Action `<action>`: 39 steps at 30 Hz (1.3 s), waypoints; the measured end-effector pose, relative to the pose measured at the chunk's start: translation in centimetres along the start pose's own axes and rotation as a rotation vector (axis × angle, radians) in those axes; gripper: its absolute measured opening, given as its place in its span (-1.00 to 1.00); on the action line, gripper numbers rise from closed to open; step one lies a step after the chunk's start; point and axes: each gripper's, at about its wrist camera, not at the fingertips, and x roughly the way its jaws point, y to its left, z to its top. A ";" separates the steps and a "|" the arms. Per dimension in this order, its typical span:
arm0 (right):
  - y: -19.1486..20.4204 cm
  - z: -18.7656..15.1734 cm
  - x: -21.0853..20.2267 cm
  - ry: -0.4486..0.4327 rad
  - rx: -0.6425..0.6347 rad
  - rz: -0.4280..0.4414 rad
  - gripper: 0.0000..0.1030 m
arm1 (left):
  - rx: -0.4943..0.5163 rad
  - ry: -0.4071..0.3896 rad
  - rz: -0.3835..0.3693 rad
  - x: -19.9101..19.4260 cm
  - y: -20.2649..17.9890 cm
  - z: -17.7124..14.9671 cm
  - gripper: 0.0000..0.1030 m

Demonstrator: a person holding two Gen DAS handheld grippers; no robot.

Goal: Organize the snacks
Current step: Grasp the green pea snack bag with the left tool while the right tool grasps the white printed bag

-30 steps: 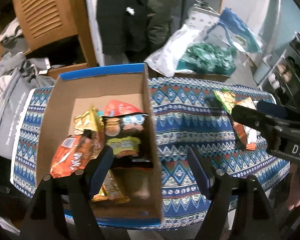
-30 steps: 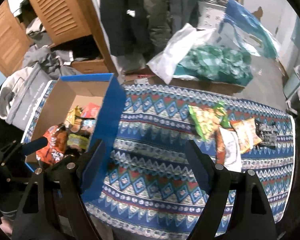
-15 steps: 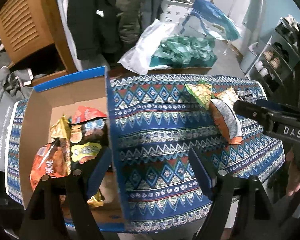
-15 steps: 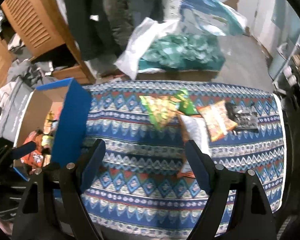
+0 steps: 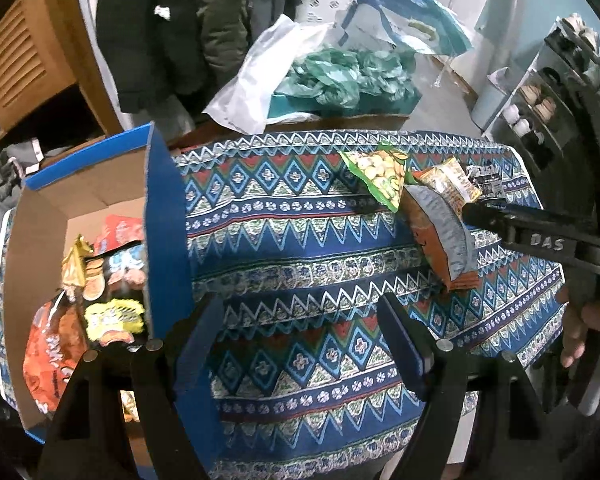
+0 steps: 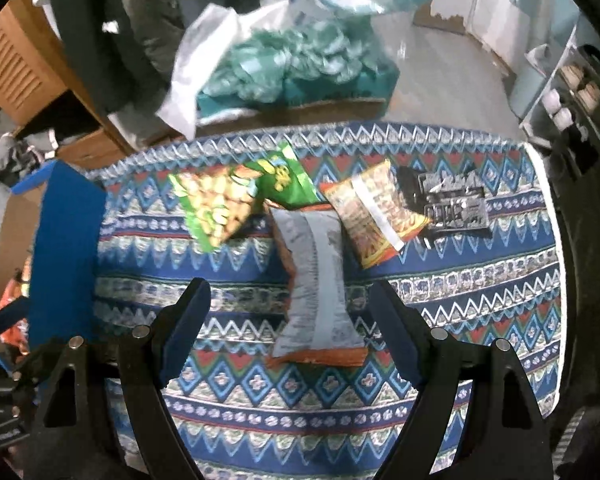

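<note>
An open cardboard box [image 5: 164, 216] with blue outer walls sits at the table's left and holds several snack packs [image 5: 100, 280]. Loose on the patterned cloth lie a green chip bag [image 6: 220, 204], a grey-backed orange bag [image 6: 316, 276], an orange packet [image 6: 376, 212] and a black packet [image 6: 452, 200]. My left gripper [image 5: 300, 320] is open and empty by the box's right wall. My right gripper [image 6: 288, 308] is open and empty, with the grey-backed bag just ahead between its fingers; it also shows in the left wrist view [image 5: 532, 232].
The table is covered with a blue patterned cloth [image 6: 460, 320]. Behind it are a white bag with green wrappers [image 6: 284, 60], hanging dark coats [image 5: 172, 20], a wooden cabinet [image 5: 16, 60] and a shoe rack [image 5: 560, 80] at the right.
Both grippers have swung right, away from the box. The right gripper now faces the loose bags, with the grey-backed bag much closer. Both stay open.
</note>
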 end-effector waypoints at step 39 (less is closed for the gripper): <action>-7.8 -6.3 3.5 0.110 0.159 0.006 -0.10 | 0.064 0.067 -0.004 5.8 -4.3 2.5 0.56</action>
